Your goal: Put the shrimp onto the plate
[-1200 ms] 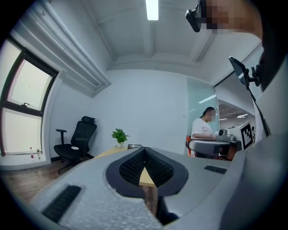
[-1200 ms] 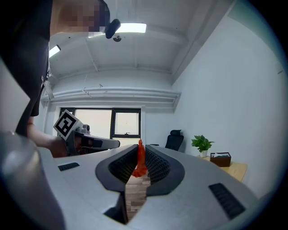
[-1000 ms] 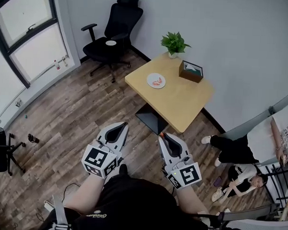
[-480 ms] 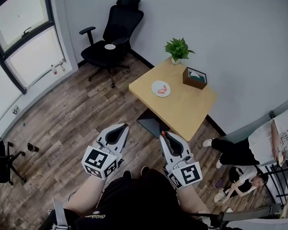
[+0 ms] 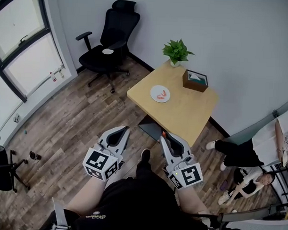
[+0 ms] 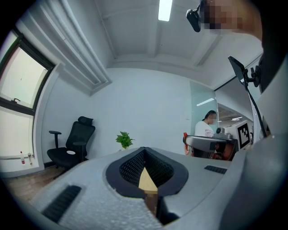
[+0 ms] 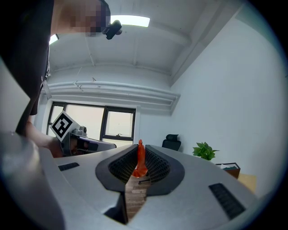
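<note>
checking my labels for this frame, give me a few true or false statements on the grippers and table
1. The right gripper grips a shrimp. True.
2. The left gripper grips a shrimp too. False: it is shut with nothing in it.
3. The plate lies on the floor. False: it is on the table.
4. A plant stands on the table. True.

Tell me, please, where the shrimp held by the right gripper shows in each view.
Head view: the shrimp is an orange tip, lower centre, at the closed jaws of the right gripper.
Left gripper view: probably the orange speck right of centre.
Right gripper view: centre, upright between the jaws.
Shared landmark: the potted plant.
</note>
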The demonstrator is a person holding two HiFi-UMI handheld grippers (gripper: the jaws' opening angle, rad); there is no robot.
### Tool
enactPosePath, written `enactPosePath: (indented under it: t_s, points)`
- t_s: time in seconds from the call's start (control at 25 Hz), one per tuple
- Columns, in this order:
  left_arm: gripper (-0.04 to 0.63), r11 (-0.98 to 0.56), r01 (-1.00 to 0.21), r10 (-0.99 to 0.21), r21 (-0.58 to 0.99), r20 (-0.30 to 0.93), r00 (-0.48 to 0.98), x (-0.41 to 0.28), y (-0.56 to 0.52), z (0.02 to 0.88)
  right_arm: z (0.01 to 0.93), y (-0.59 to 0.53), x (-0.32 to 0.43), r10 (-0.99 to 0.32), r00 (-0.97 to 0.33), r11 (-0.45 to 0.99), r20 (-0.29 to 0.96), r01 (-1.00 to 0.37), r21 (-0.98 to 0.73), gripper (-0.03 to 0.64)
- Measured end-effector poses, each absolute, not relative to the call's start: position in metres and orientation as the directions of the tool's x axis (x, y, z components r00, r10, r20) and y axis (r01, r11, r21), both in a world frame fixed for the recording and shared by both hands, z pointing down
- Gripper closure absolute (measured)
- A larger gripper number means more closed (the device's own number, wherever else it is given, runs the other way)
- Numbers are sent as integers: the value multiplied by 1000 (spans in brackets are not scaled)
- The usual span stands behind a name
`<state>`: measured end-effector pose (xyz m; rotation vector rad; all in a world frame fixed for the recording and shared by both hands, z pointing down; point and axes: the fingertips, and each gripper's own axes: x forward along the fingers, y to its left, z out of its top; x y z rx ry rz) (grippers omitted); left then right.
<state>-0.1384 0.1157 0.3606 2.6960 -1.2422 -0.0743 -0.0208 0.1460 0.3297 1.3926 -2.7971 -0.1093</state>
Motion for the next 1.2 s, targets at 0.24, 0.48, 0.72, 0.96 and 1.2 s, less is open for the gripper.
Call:
enactPosePath:
  t_s: [0.24, 0.48, 0.72, 0.96, 1.2]
  points:
    - [591, -643, -747, -751, 166, 53, 658, -122, 60, 364, 336, 92, -7, -797, -603, 602, -25, -798, 42, 568]
    - [591, -649, -744, -743, 157, 82, 665, -88, -22, 367, 345, 7, 24, -799, -601, 601, -25, -799, -2, 568]
    - [591, -626, -766, -758, 150, 115, 642, -59, -100, 362, 344, -78, 50, -771, -636, 637, -24, -770, -44, 568]
    - [591, -611, -779, -769, 140, 127, 626, -31, -158, 354, 334, -141, 74, -748, -663, 664, -39, -746, -55, 568]
    - [591, -611, -779, -768, 142, 133, 627, -14, -196, 355, 337, -178, 91, -753, -657, 657, -30, -750, -78, 568]
